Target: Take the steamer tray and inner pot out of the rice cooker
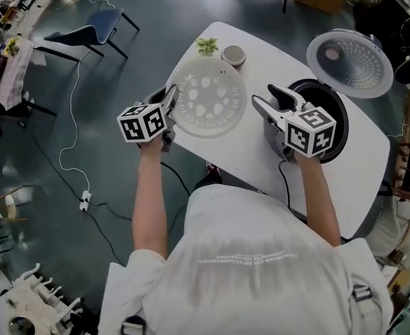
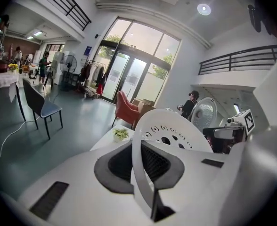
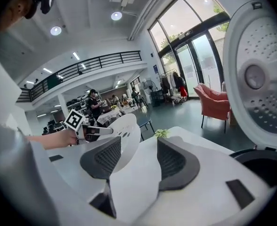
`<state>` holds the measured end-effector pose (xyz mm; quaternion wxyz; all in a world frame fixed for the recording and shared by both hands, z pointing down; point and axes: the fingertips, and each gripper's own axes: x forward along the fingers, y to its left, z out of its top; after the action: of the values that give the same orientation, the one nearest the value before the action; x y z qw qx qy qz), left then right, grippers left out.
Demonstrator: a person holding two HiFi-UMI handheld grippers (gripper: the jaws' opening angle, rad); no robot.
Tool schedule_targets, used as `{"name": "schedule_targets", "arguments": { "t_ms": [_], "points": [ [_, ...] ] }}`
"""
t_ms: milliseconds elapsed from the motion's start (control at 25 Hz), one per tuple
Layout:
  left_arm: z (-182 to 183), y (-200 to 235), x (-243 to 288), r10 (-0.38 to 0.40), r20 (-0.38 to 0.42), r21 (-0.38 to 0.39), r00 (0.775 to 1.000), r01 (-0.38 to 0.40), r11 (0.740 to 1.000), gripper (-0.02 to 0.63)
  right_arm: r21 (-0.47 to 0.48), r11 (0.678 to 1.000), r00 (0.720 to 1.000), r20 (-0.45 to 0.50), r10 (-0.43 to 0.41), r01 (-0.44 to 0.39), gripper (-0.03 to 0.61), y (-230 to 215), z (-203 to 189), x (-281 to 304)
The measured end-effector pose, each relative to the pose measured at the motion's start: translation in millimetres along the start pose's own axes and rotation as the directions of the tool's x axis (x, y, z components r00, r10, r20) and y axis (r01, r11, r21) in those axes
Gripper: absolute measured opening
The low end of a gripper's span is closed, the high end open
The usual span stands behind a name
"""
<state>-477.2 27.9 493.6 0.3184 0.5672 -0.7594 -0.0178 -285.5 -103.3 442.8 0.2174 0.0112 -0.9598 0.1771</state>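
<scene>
The white perforated steamer tray [image 1: 208, 100] hangs just above the left half of the white table [image 1: 278, 51]. My left gripper [image 1: 170, 98] is shut on the tray's near-left rim. In the left gripper view the tray [image 2: 169, 128] stands on edge between the pads, and the gripper [image 2: 142, 166] pinches its rim. The black rice cooker [image 1: 341, 117] sits at the table's right, its lid [image 1: 350, 63] swung open. My right gripper [image 1: 268, 98] is open and holds nothing, just left of the cooker and partly covering its opening. In the right gripper view the gripper [image 3: 138, 158] holds nothing, and the lid [image 3: 258, 79] fills the right side.
A small green plant [image 1: 207, 45] and a little cup [image 1: 233, 54] stand at the table's far edge behind the tray. On the floor to the left are a blue chair [image 1: 97, 26] and a white cable [image 1: 72, 152]. Shelving crowds the cooker's right.
</scene>
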Motion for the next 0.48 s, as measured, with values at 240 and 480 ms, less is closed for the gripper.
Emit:
{"name": "schedule_targets", "arguments": {
  "t_ms": [240,480],
  "points": [
    [-28,65,12,0.011,-0.098,-0.006,0.995,-0.012,1.000,0.040,0.039,0.999,0.999,-0.034,0.006,-0.005,0.245,14,-20,66],
    [-55,107,52,0.022,-0.227,0.032,0.974,-0.015,0.999,0.040,0.082,0.996,0.998,-0.060,-0.026,0.031,0.247,2,-34,101]
  ]
}}
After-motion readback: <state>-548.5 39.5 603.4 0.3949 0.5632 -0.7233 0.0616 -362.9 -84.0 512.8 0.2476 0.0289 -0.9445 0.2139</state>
